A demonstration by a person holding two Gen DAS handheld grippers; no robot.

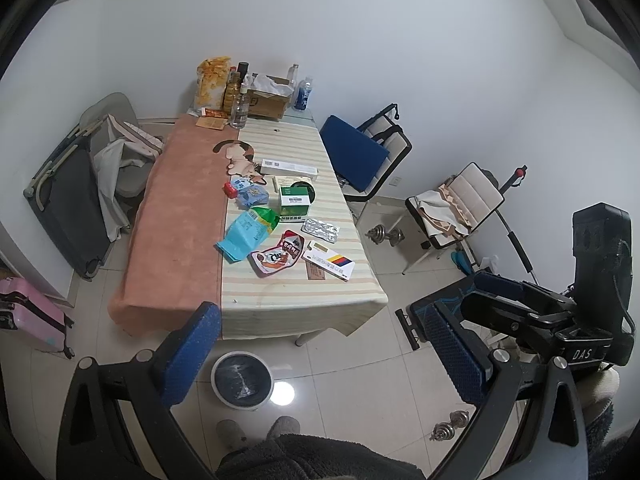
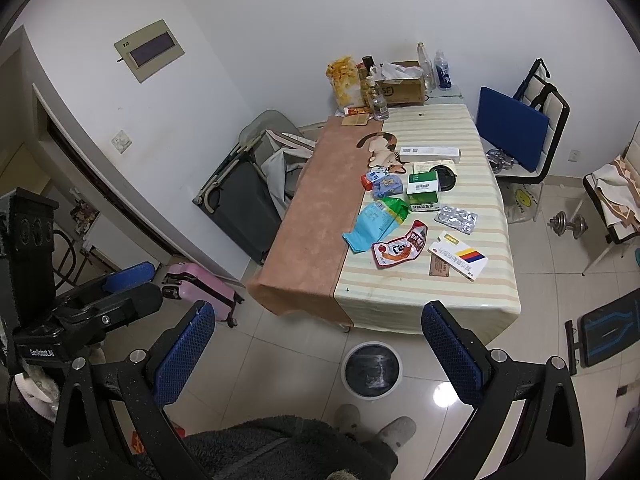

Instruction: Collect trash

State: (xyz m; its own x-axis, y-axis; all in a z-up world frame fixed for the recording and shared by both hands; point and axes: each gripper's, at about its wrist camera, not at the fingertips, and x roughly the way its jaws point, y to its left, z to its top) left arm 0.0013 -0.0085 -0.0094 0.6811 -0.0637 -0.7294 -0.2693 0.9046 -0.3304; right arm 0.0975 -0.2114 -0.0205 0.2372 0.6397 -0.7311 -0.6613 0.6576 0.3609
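Both your left gripper point(image 1: 320, 356) and right gripper point(image 2: 320, 354), fingers wide and empty, hang short of the wrappers point(image 2: 376, 224), which lie ahead beyond the bin point(image 2: 372, 370).

left gripper point(image 1: 320, 352) agape, right gripper point(image 2: 320, 352) likewise — both aloft

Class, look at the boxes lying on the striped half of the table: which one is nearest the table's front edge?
The white box with the blue, yellow and red stripes, beside the red snack wrapper. The green box and the long white box lie farther back.
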